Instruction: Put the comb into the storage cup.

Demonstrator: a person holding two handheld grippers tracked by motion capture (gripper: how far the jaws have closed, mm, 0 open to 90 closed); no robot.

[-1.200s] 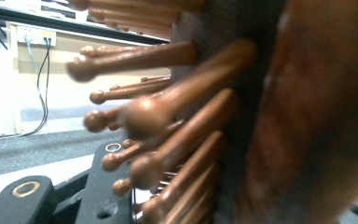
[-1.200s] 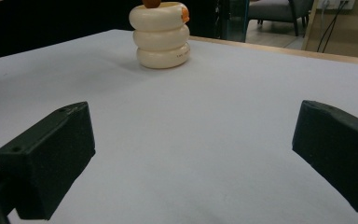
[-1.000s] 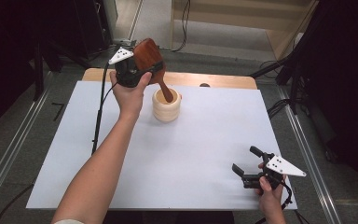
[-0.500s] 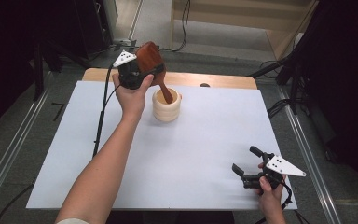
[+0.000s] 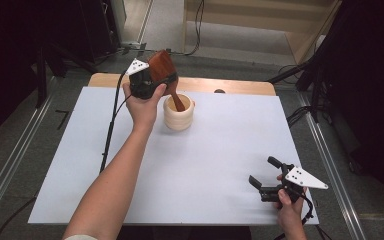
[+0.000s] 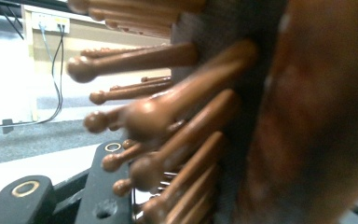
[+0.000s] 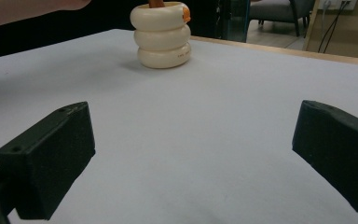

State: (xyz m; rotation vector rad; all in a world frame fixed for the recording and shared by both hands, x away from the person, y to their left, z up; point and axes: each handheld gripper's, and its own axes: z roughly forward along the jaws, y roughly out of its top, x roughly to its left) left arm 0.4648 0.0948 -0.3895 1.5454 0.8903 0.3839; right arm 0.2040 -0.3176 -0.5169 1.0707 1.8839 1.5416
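Hairbrush (image 5: 163, 70) of brown wood sits upper centre of the high view, clenched in the left hand-held gripper (image 5: 152, 86), its handle dipping into the cream ribbed holder (image 5: 178, 114) on the white tabletop (image 5: 215, 160). Lower right, the right hand-held gripper (image 5: 265, 176) rests released, jaws spread.

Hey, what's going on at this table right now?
A person is working with two handheld grippers. The left gripper is shut on a wooden hairbrush, whose handle end dips into a cream ribbed holder near the table's far edge. The right gripper rests near the white tabletop's near right corner, jaws open, holding nothing.
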